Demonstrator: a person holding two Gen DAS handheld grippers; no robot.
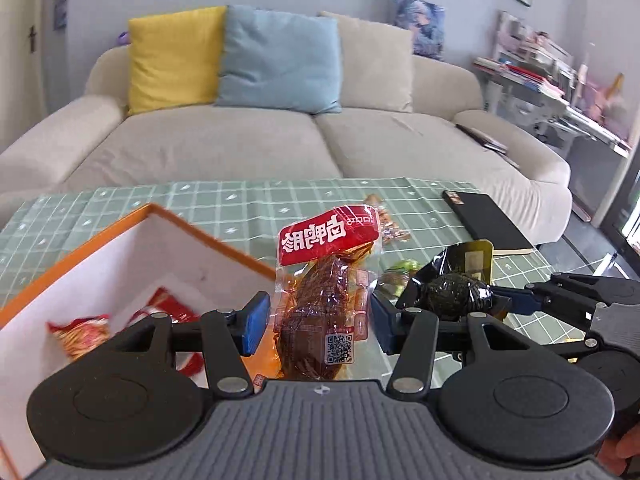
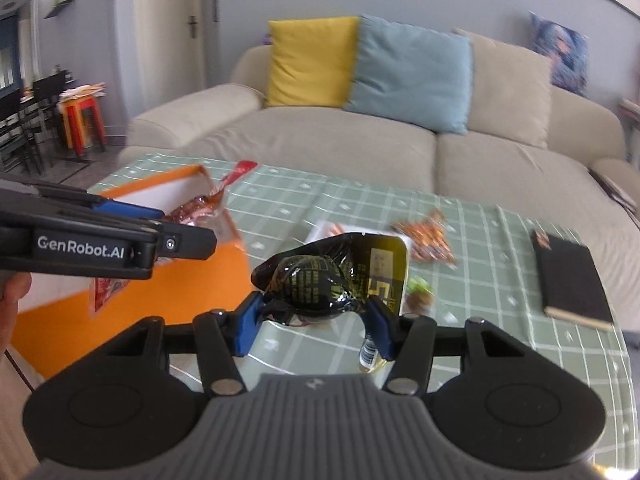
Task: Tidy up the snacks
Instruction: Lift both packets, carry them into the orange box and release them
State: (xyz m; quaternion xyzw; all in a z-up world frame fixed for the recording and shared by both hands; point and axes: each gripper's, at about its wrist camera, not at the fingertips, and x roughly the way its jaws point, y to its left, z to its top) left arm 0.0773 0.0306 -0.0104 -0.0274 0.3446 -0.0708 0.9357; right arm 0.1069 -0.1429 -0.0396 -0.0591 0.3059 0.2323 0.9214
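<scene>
**Both hands loaded, box lies to the left**

The orange-rimmed cardboard box with white inner walls (image 1: 132, 248) sits on the green checked tablecloth (image 1: 248, 204), just left of the left gripper (image 1: 318, 318), which clasps a clear-and-red packet of brown braised meat (image 1: 320, 300), long axis running upright between the pads. The right gripper (image 2: 312, 322), farther from the box, pinches a black-and-gold foil pouch (image 2: 328, 276). Judging by position, the left hand drops first
</scene>
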